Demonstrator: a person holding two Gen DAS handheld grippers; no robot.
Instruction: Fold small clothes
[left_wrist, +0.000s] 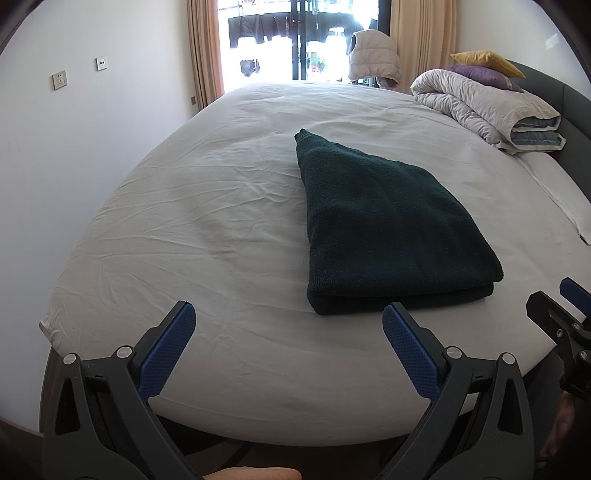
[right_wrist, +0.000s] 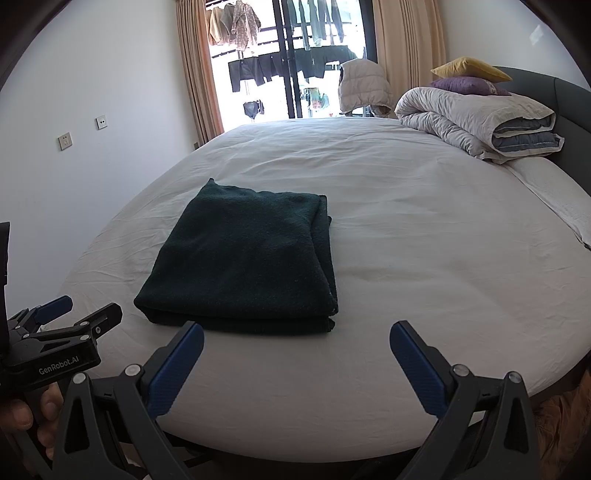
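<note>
A dark green knitted garment (left_wrist: 384, 229) lies folded into a flat, layered rectangle on the white bed sheet (left_wrist: 207, 206); in the right wrist view the same garment (right_wrist: 247, 258) sits left of centre. My left gripper (left_wrist: 290, 317) hovers open near the bed's front edge, just short of the garment's near fold, with nothing between its blue pads. My right gripper (right_wrist: 297, 338) is open too, its left pad close to the garment's near edge. The left gripper (right_wrist: 79, 308) also shows at the left of the right wrist view, held by a hand (right_wrist: 33, 410).
A rolled grey duvet (right_wrist: 480, 122) with a purple cushion (right_wrist: 469, 85) and a yellow cushion (right_wrist: 469, 68) lies at the far right by the headboard. A puffer jacket (right_wrist: 364, 88) hangs by the balcony door. A white wall (left_wrist: 92, 140) borders the bed's left side.
</note>
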